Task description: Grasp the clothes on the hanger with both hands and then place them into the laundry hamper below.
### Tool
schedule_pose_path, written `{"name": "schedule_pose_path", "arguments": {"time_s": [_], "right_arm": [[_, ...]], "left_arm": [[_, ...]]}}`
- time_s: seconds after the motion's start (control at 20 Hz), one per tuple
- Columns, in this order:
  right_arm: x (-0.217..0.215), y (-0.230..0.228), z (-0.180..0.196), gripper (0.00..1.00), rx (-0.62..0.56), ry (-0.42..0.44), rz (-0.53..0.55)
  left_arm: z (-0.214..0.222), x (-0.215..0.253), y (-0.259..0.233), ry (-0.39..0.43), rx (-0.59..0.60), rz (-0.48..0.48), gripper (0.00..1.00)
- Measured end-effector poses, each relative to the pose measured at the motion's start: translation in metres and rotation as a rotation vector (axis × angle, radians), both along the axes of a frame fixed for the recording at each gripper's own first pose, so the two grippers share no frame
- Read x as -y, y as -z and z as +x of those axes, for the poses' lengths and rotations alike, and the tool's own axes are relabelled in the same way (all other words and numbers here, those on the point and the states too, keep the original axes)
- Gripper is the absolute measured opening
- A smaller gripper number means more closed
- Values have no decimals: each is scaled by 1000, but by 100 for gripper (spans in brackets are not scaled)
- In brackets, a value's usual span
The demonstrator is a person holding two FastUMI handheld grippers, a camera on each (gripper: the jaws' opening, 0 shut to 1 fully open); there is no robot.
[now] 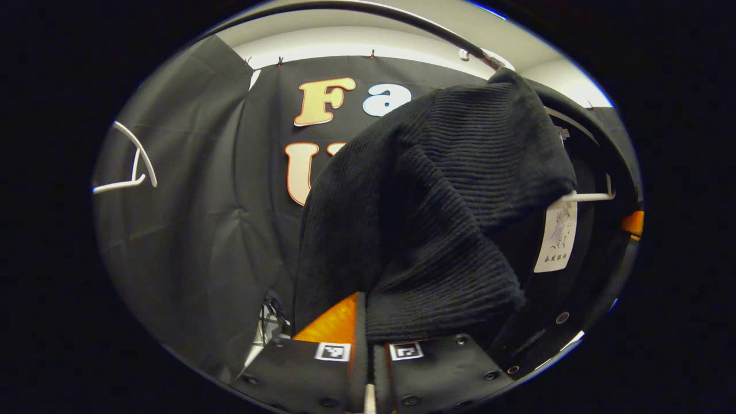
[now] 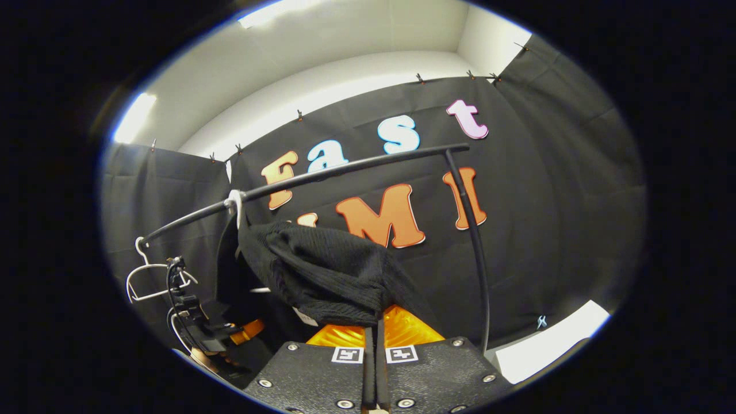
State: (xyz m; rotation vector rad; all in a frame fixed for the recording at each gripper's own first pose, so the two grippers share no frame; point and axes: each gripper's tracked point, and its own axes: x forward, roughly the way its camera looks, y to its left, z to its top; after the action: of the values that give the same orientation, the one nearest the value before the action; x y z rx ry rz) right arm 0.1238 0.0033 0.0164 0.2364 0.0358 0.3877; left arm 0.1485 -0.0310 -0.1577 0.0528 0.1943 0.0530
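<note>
A black ribbed knit sweater (image 1: 448,218) hangs from a white hanger (image 1: 586,196) on a dark rail (image 1: 402,14). Its lower edge drops between the orange fingers of my left gripper (image 1: 367,322), which is shut on the fabric. In the right gripper view the same sweater (image 2: 322,276) is drawn out sideways from the hanger's hook (image 2: 234,201) on the rail (image 2: 345,169). My right gripper (image 2: 378,322) is shut on its near edge. The left gripper (image 2: 201,330) shows farther off at lower left, under the sweater.
An empty white hanger (image 1: 135,167) hangs to the left, also seen on the rail's far end (image 2: 149,276). The rail's upright post (image 2: 471,241) stands just right of my right gripper. A white label (image 1: 555,236) dangles inside the sweater. White floor (image 2: 546,345) at lower right.
</note>
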Motion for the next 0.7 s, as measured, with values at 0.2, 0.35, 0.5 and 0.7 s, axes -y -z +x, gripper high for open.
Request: {"name": "schedule_pose_path", "arguments": {"time_s": [0.2,0.35,0.5,0.7], "right_arm": [[9,-18,19,0,9,9,6],[9,-20,18,7,-15,-23,8],[9,-16,10,7,-62,-86,6],[6,-13,-12,0,-104,-192,-11]], "left_arm": [[-8,-1,0,20,-41,11,7],[-17,-12,-10,-6,-34,2,5],[-22,-24,-30,-27,-5,-39,7],[-35,-38,-71,-42,39,-58,10]]}}
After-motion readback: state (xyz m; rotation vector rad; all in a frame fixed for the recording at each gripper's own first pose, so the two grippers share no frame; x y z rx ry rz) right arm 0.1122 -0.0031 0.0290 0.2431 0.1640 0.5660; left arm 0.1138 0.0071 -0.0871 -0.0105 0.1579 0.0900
